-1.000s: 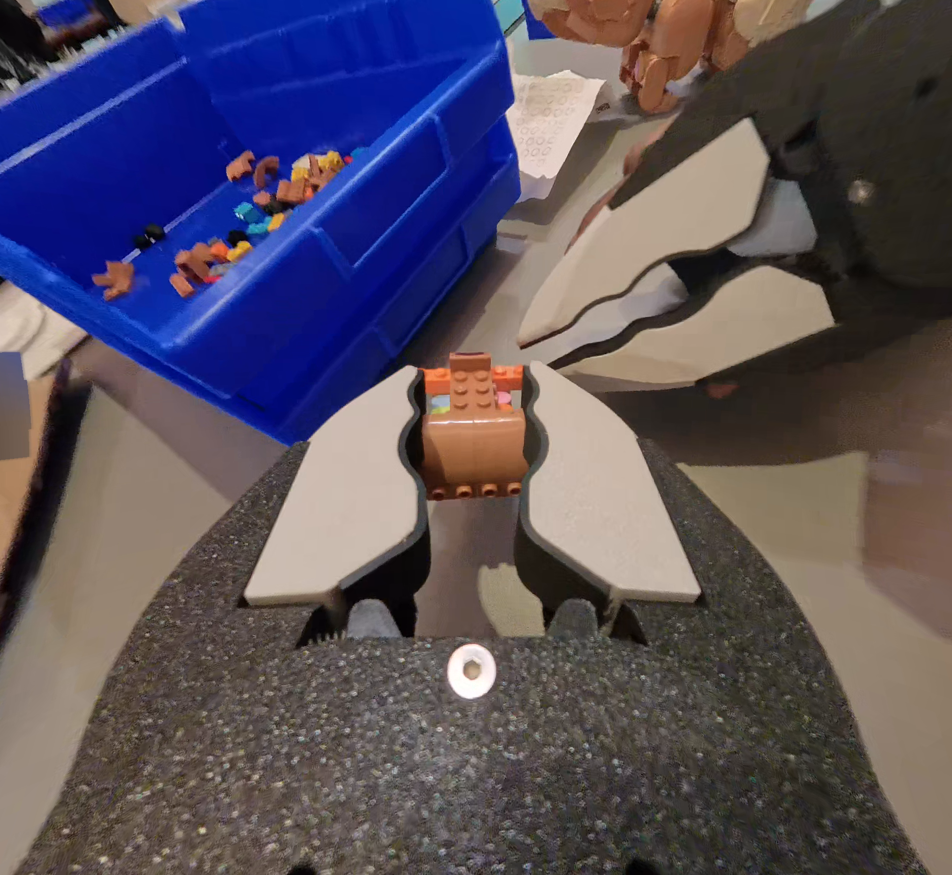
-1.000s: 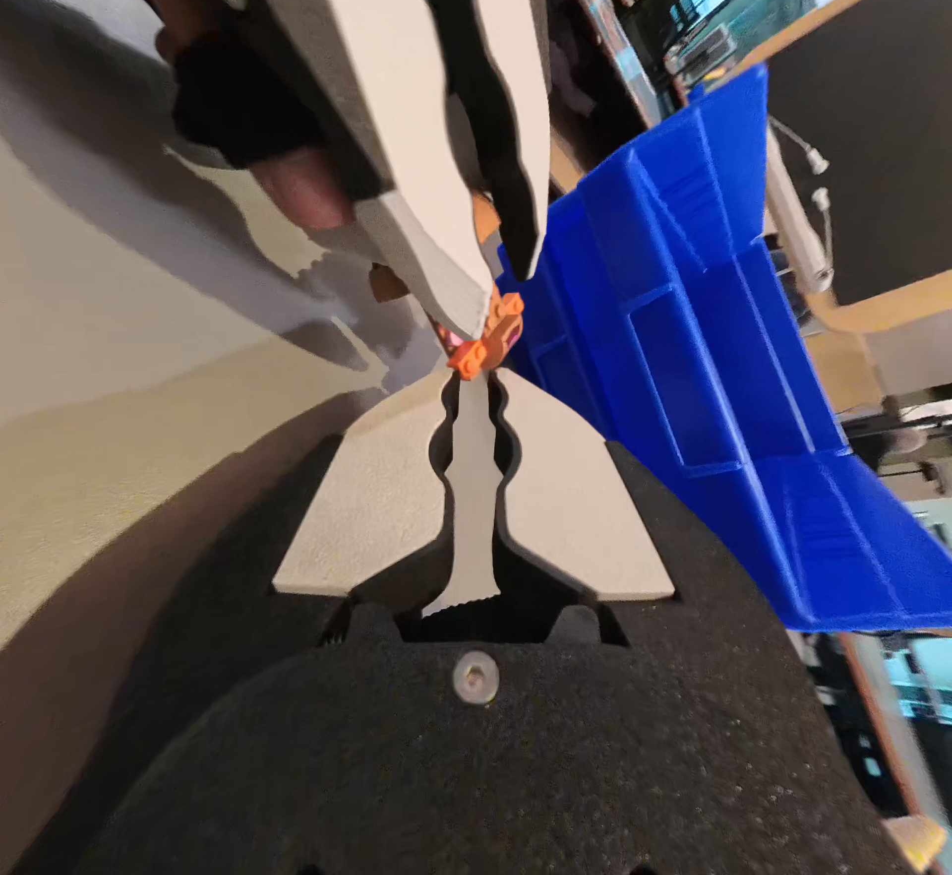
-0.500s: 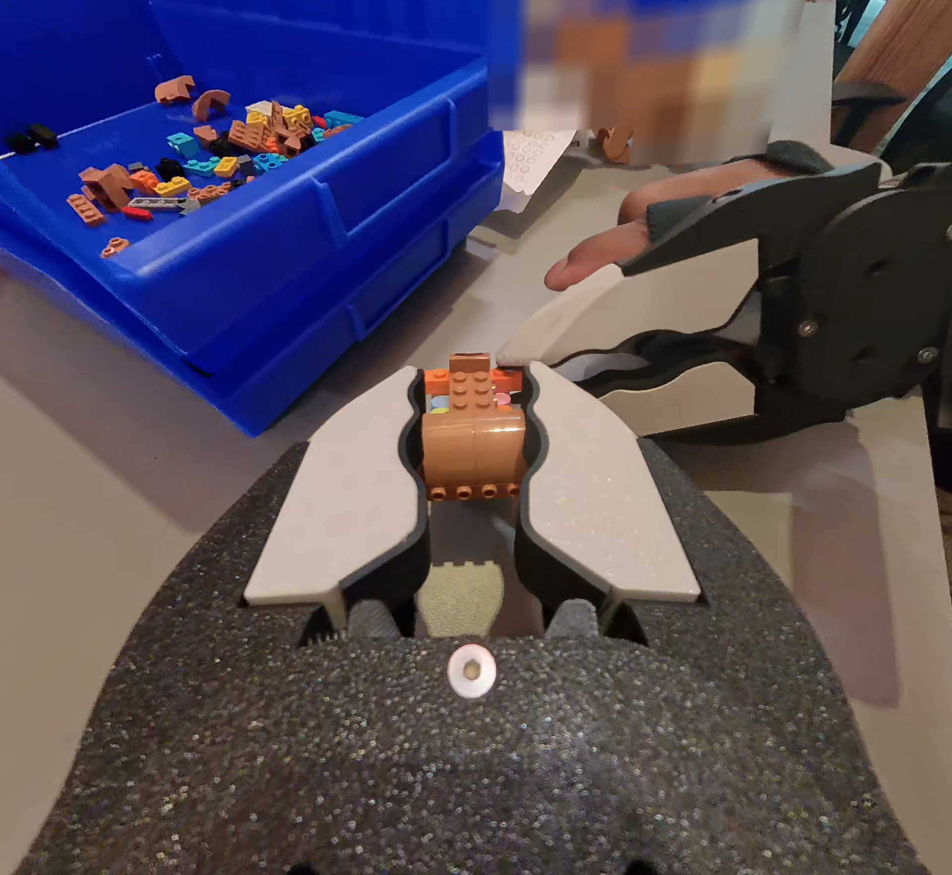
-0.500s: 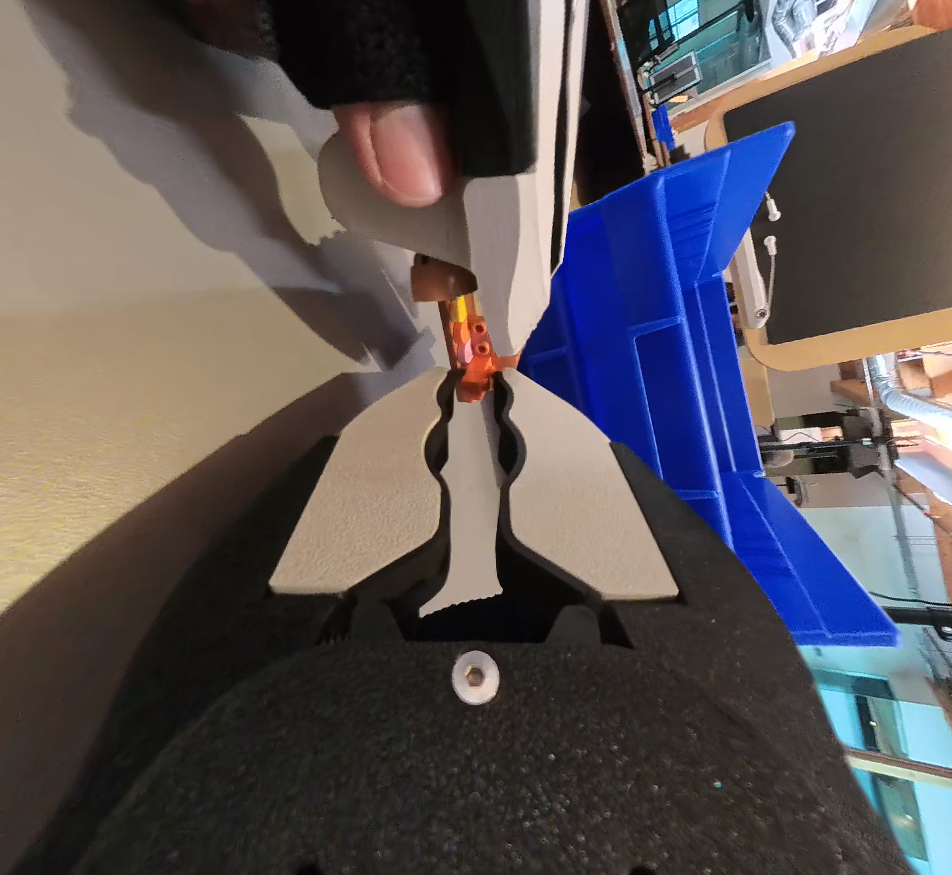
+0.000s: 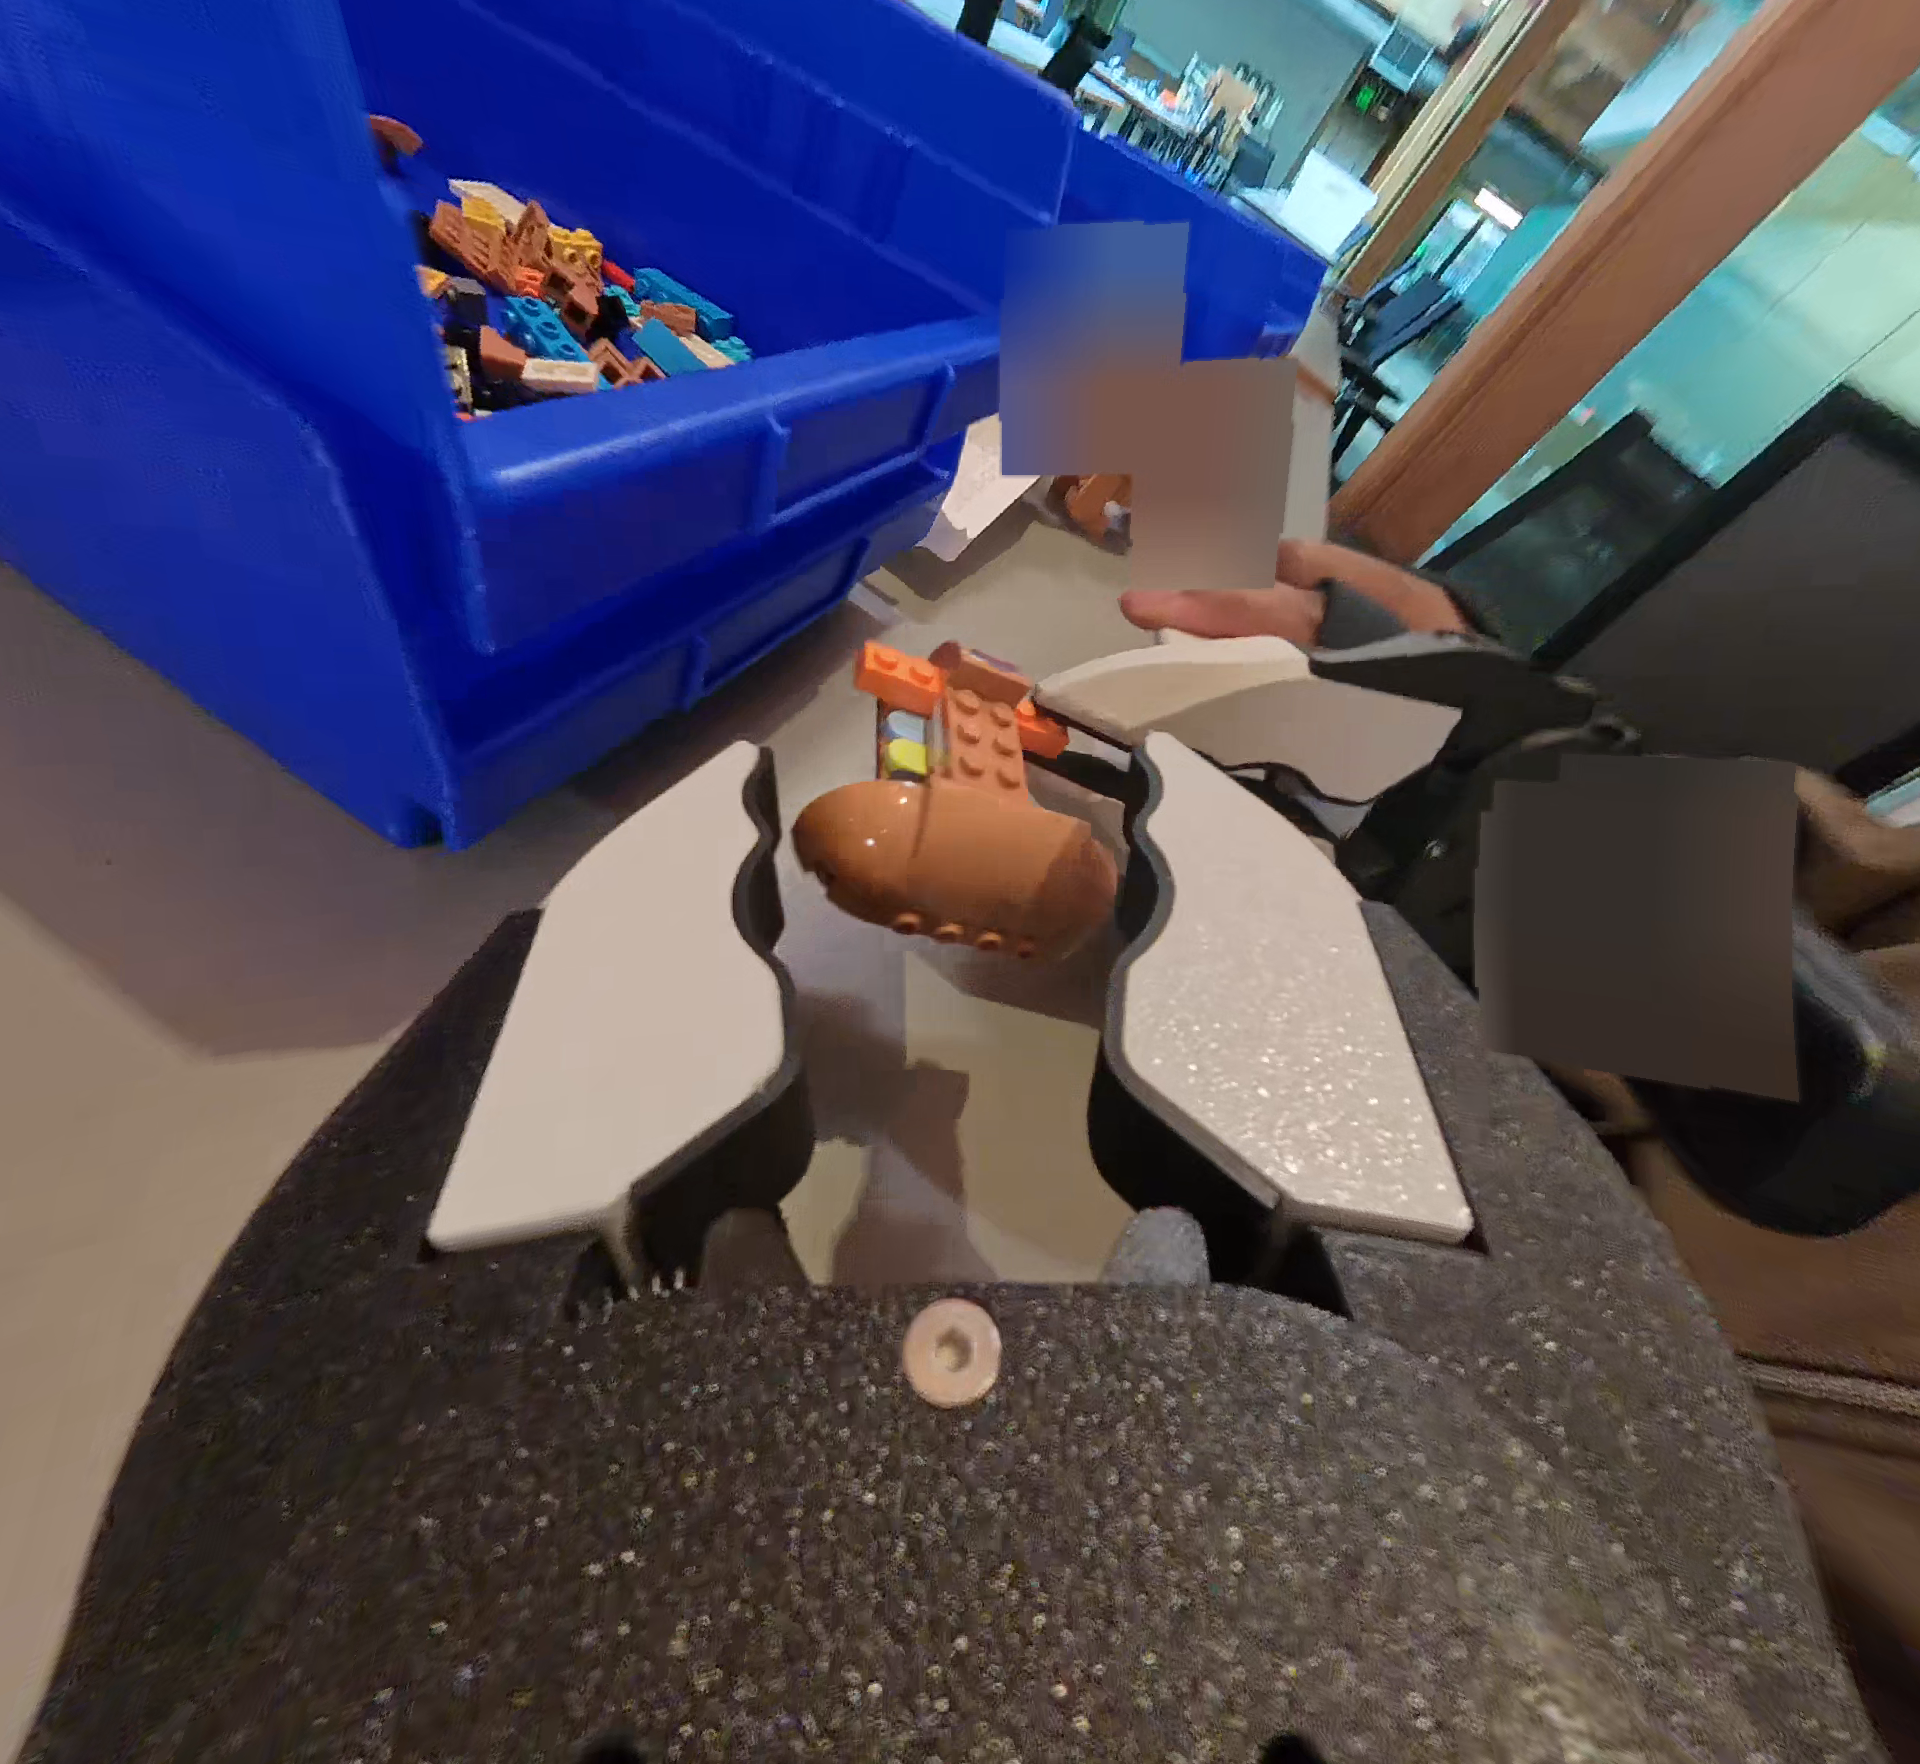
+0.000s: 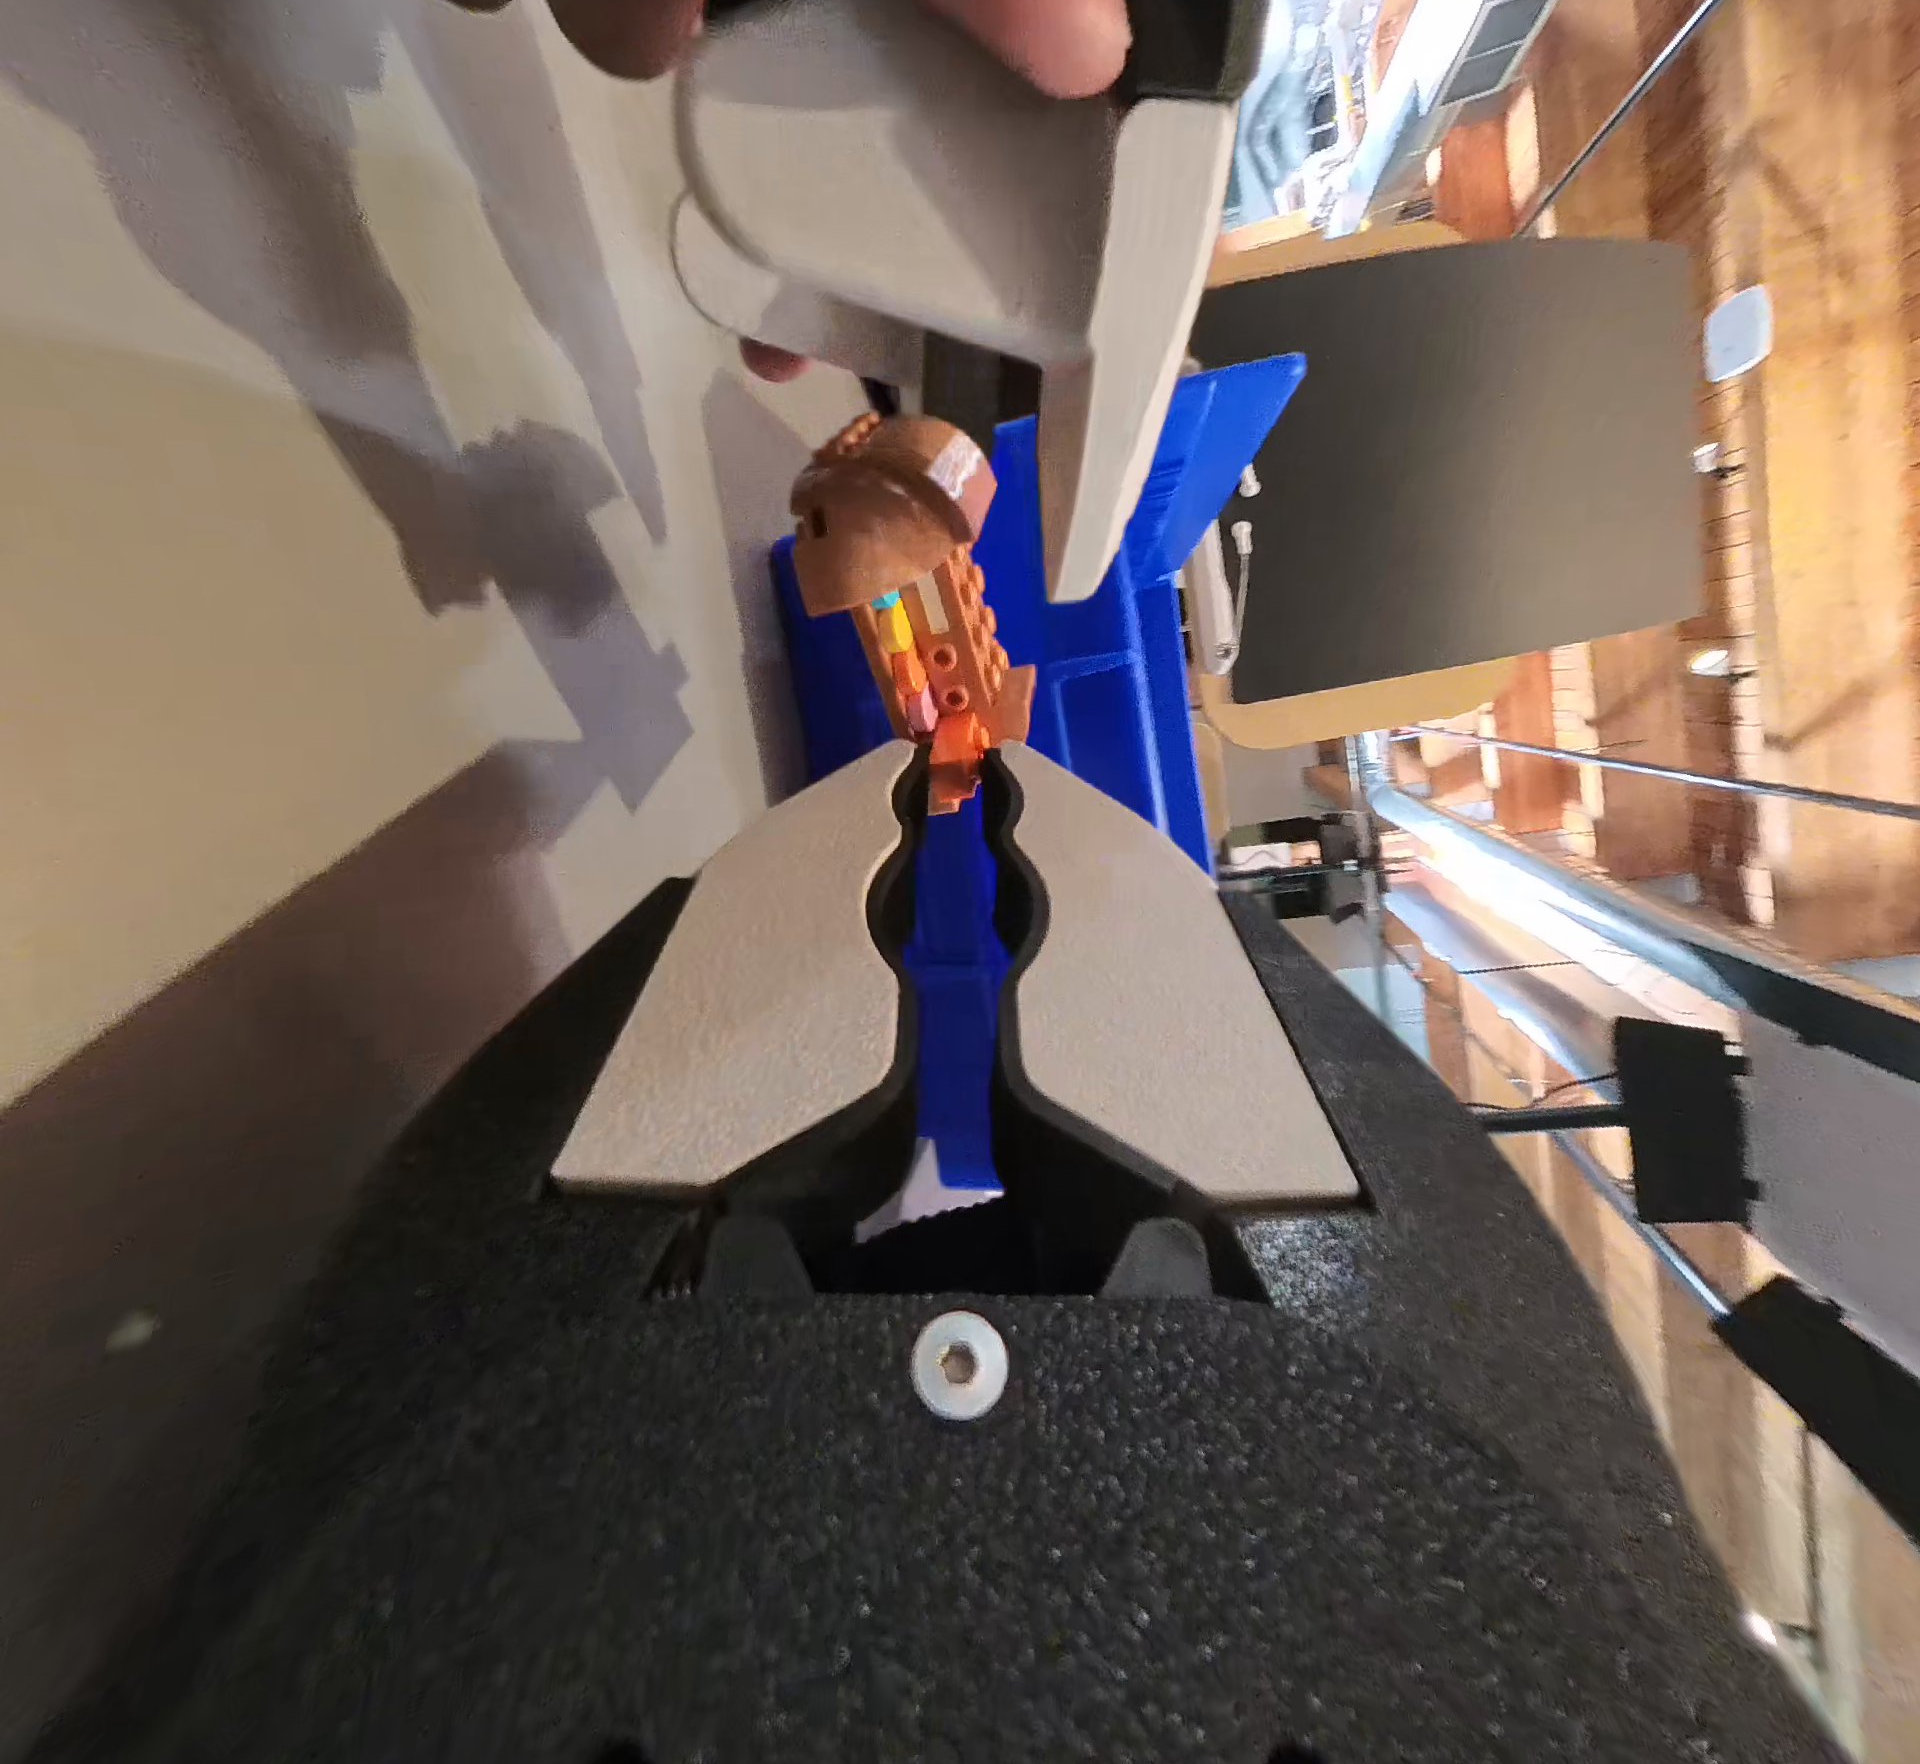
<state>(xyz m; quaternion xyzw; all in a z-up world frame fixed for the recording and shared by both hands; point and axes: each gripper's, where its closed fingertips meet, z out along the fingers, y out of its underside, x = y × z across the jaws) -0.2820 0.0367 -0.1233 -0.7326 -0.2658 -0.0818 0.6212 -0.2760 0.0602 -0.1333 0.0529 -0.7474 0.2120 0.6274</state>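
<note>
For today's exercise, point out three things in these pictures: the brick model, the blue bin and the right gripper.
brick model [image 5: 951, 857]: left wrist view, rounded brown shell.
blue bin [image 5: 623, 509]: left wrist view, front wall.
right gripper [image 6: 954, 764]: right wrist view, between its fingertips.

A blue bin [image 5: 644, 488] of loose bricks [image 5: 561, 312] sits on the table [image 5: 208, 966].

My right gripper [image 5: 1049, 727] hides behind a mosaic patch past its fingers; the blue bin [image 5: 623, 488] runs off the frame's left edge; the loose bricks [image 5: 561, 312] inside blur together.
</note>
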